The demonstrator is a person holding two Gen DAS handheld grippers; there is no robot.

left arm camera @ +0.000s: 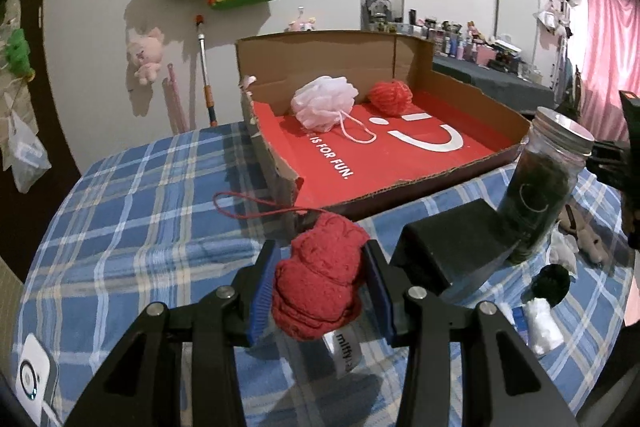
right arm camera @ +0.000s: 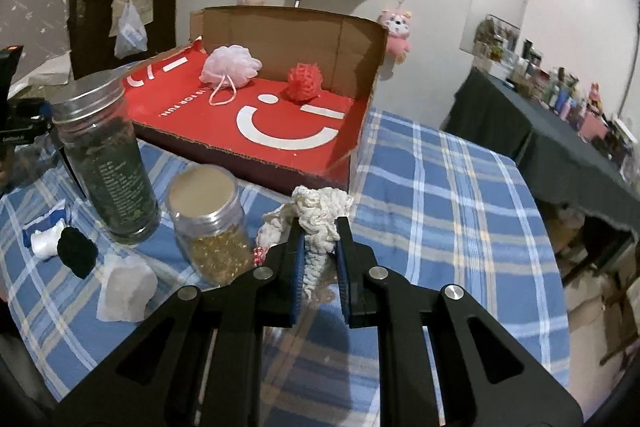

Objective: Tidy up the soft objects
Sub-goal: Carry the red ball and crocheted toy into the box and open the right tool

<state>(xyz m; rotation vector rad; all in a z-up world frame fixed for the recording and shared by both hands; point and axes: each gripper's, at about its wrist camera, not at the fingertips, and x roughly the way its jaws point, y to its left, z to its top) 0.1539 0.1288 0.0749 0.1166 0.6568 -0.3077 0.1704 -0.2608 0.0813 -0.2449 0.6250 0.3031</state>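
Red terry plush toy (left arm camera: 320,279) sits clenched in the left tongs (left arm camera: 322,287) above the plaid counter (left arm camera: 132,195), short of the red-lined cardboard box (left arm camera: 400,155) — pink mesh pouf (left arm camera: 324,101) and red yarn ball (left arm camera: 390,97) already inside.

Right view: right tongs (right arm camera: 318,259) clamp a cream crocheted piece (right arm camera: 316,223); its shape is unclear, and a black pompom (right arm camera: 76,253) waits outside.

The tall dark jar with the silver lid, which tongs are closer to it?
Probably the left tongs, though it's close. The tall dark jar stands just beside them on their right. The right tongs have the small jar standing between them and it.
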